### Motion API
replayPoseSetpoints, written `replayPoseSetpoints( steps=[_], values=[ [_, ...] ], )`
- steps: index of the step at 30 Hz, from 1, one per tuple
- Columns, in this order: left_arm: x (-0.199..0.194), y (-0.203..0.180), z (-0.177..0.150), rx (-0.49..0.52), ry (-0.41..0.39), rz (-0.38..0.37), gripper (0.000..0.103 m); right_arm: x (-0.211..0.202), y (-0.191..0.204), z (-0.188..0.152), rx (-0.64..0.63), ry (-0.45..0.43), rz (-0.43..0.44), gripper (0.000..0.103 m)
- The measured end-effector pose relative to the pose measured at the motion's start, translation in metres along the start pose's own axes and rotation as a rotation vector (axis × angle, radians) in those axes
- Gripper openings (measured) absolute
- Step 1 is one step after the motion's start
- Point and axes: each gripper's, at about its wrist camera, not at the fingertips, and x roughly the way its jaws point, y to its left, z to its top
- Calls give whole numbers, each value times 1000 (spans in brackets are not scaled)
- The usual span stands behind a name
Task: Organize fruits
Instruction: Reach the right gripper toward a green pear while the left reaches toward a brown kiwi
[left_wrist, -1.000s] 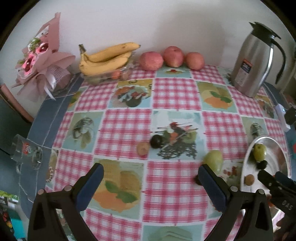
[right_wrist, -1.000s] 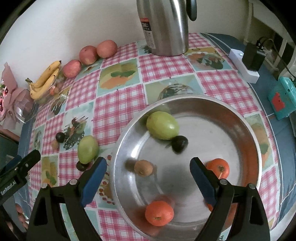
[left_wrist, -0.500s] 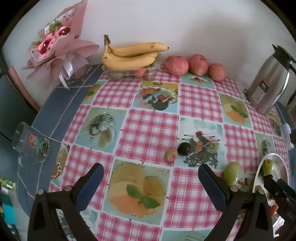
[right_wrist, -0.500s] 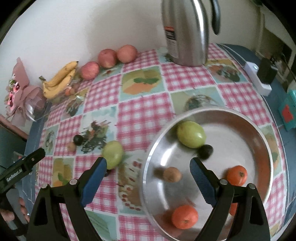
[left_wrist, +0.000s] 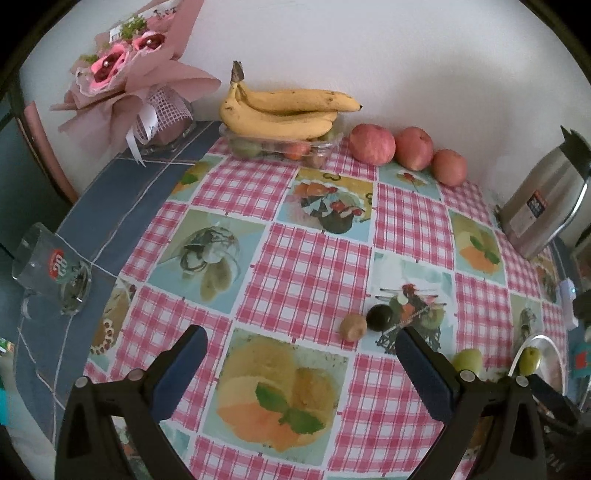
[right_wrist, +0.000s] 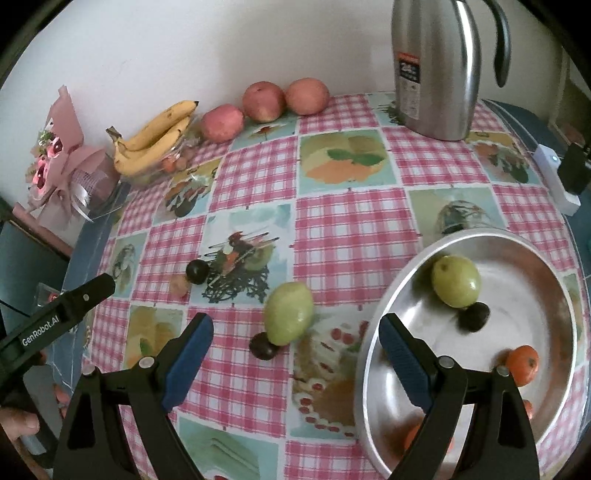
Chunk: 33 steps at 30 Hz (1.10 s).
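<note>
Both claws wide, empty: left claw (left_wrist: 299, 365), right claw (right_wrist: 295, 350); three apples (right_wrist: 263, 96) (two green pears (right_wrist: 289, 313)).

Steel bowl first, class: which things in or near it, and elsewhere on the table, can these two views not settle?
- Steel bowl: right wrist view, near rim and an orange fruit hidden behind the right tongs.
- Same bowl, left wrist view: cut off at the right edge.
- Clear tray under the bananas: its small fruits are too blurred to name.
- Dark fruit: partly behind the green fruit.
</note>
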Motion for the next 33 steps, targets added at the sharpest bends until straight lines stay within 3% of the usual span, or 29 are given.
replayPoseSetpoints(
  steps=[7, 11, 22, 25, 31, 33],
  values=[
    [15, 1, 2, -17, 51, -53, 103, 14, 17, 6, -20, 22, -5, 92],
    [27, -7, 1, 31, 43, -6, 103, 23, 21, 8, -28, 40, -14, 91],
    [51, -14, 6, 10, 47, -77, 102, 43, 20, 14, -25, 66, -17, 91],
    [62, -8, 7, -32, 71, -98, 89, 48, 20, 15, -26, 71, -21, 87],
    [73, -1, 6, -84, 98, -132, 84, 62, 18, 11, -20, 106, -21, 80],
    [78, -2, 5, -102, 119, -157, 76, 65, 17, 9, -19, 114, -23, 80]
  ],
)
